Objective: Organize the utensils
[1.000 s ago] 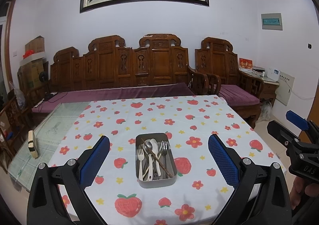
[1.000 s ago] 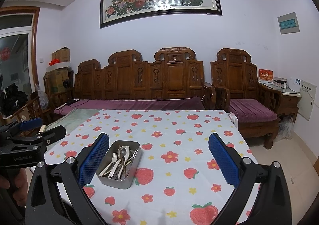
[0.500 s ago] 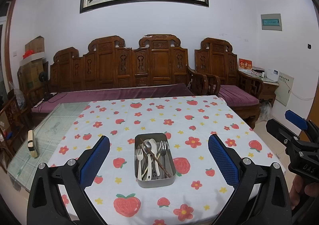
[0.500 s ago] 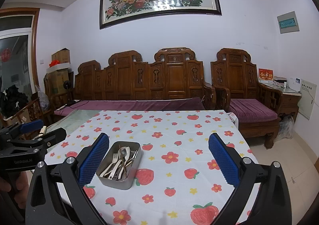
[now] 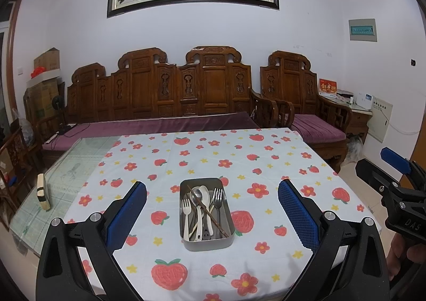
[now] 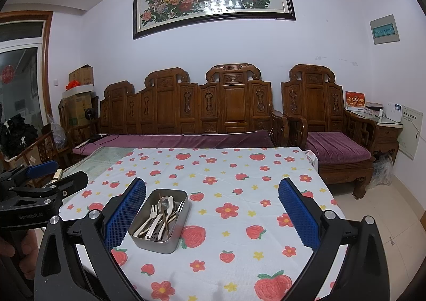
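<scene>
While the left claw [image 5: 212,209] hangs above the near edge of the worktop [image 5: 279,157], its blue pads stand wide apart with nothing between them but the view of a metal tin [image 5: 207,241]. That tin sits on the strawberry-print tablecloth [image 5: 170,157] toward the near edge, about midway along it, its long side running away from the camera. Inside lie the utensils in a loose heap: a white plastic fork [image 5: 186,207], a steel fork [image 5: 217,195], a steel spoon [image 5: 197,195] overlapping a white spoon [image 5: 204,191], and a brown chopstick [image 5: 206,211] crossing them on a slant. Framing the tin squarely between the pads suits a reach straight down into it. At the right edge, the right claw [image 5: 386,167] is held off beyond the worktop's right side, a hand [image 5: 407,253] under it.

From the right wrist view, the right claw [image 6: 212,209] is likewise spread wide and empty, held farther right, so the tin [image 6: 159,239] appears beside its left pad. The left claw [image 6: 45,175] shows side-on over the left edge.

All the cutlery lies mixed in one tin, none on the cloth: that fits utensils gathered in, or a jumble waiting to be sorted.
</scene>
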